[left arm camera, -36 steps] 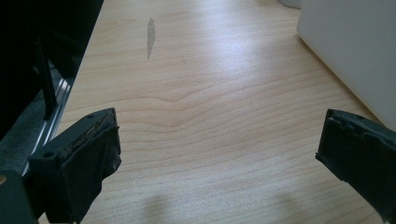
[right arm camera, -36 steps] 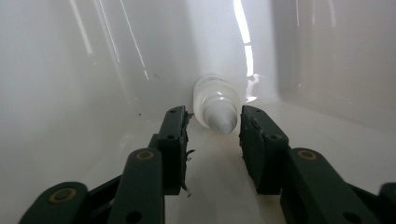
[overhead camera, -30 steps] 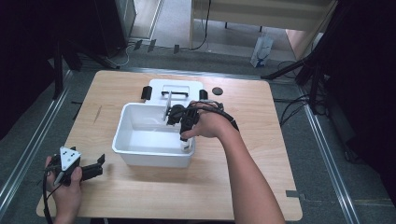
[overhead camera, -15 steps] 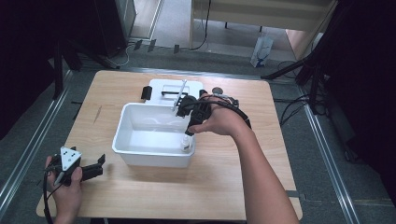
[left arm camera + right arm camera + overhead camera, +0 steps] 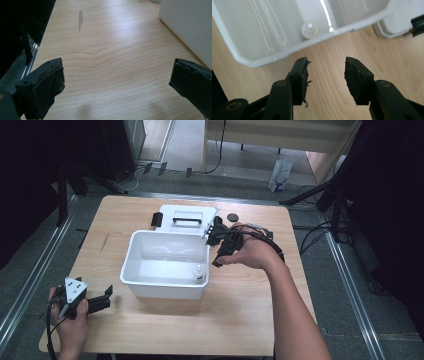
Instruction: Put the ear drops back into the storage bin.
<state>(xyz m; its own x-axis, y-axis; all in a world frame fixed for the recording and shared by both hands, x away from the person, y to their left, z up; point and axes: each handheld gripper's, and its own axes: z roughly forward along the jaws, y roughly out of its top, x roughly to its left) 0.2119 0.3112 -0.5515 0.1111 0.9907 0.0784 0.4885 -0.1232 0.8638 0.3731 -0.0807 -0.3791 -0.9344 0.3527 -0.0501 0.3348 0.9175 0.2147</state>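
Observation:
A white bin (image 5: pixel 150 251) sits mid-table. A small white bottle (image 5: pixel 199 274) stands inside it, at its front right corner. My right gripper (image 5: pixel 216 247) hovers just outside the bin's right rim. Its jaws have just been opening and nothing is between them. In the right gripper view, that gripper (image 5: pixel 325 62) is over bare wood, with the bottle (image 5: pixel 310 30) beyond the bin's rim (image 5: pixel 287 51). My left gripper (image 5: pixel 106 299) rests at the table's front left, left of the bin. The left gripper (image 5: pixel 117 67) is wide open over wood, with the bin's wall (image 5: pixel 190 27) to its right.
The bin's white lid (image 5: pixel 186 217), with black handle and latches, lies flat behind the bin. A small black cap (image 5: pixel 232 217) lies to the lid's right. A grey streak (image 5: pixel 80 20) marks the wood ahead of the left gripper. The table's left edge (image 5: pixel 43 40) is close by.
My right gripper has come up out of the bin and moved right past its rim, jaws now apart. The bottle stands alone in the bin. The left gripper has stayed put.

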